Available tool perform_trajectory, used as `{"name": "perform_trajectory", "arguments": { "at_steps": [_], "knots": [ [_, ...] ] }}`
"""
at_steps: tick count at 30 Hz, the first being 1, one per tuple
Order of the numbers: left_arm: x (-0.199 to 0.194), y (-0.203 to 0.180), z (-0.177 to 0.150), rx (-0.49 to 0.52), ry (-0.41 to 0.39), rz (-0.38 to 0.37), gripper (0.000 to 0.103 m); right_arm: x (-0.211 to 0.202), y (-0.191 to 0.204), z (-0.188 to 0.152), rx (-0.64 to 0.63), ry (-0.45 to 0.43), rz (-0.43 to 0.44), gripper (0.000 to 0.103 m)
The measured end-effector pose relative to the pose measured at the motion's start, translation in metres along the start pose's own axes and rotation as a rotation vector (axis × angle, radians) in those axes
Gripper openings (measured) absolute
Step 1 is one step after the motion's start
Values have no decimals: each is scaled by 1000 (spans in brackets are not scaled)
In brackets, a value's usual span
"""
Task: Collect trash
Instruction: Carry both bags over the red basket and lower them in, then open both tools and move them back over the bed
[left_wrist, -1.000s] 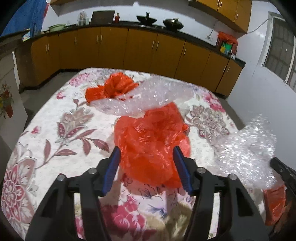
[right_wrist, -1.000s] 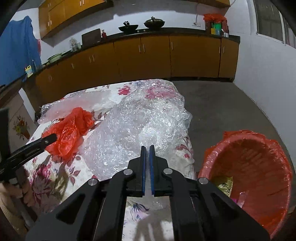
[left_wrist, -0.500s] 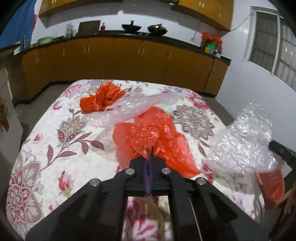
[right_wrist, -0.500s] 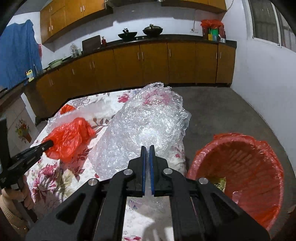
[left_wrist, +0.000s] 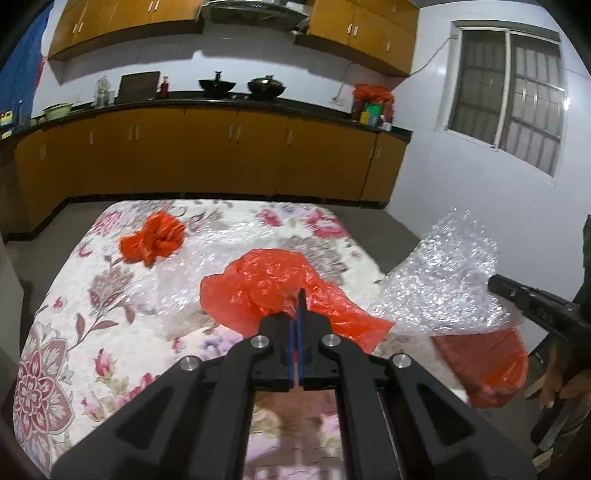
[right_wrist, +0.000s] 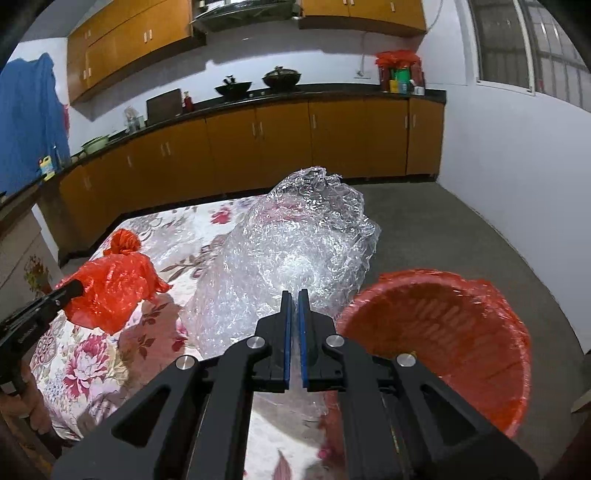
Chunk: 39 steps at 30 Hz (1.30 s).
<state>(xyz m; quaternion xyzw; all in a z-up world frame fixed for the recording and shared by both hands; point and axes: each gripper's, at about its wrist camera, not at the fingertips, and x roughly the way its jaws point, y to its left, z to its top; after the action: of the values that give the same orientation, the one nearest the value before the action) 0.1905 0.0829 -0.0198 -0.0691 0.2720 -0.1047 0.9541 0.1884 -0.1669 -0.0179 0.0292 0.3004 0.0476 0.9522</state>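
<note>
My left gripper is shut on a crumpled red plastic bag and holds it above the floral table. It also shows in the right wrist view. My right gripper is shut on a clear bubble wrap bundle, held up near the table's right edge beside the red bin. The bundle and bin show in the left wrist view too. A second red bag and a clear plastic sheet lie on the table.
Orange kitchen cabinets with a dark counter run along the back wall. Grey floor lies right of the table, where the bin stands. A white wall with a window is on the right.
My left gripper closed on the red bag and lifted it off the table. My right gripper raised the bubble wrap and carried it nearer the red bin.
</note>
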Motion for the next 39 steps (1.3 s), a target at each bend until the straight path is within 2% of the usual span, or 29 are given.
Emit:
{"name": "perform_trajectory", "arguments": {
  "at_steps": [10,24,32,37,39],
  "knots": [
    [2,-63,13,54,-24,-134,3,-28,-58,-7,74,-29,-134,4],
    [27,-163,7,132,-1,-334,3,-56,-137,-27,191,-28,-317,4],
    [49,-206,-6,158,49,-421,3,-60,-156,-32,223,-21,-340,5],
    [68,-218,-18,152,110,-457,4,-56,-161,-32,235,-9,-323,5],
    [73,-220,-23,147,127,-456,5,-54,-163,-32,245,-1,-314,8]
  ]
}}
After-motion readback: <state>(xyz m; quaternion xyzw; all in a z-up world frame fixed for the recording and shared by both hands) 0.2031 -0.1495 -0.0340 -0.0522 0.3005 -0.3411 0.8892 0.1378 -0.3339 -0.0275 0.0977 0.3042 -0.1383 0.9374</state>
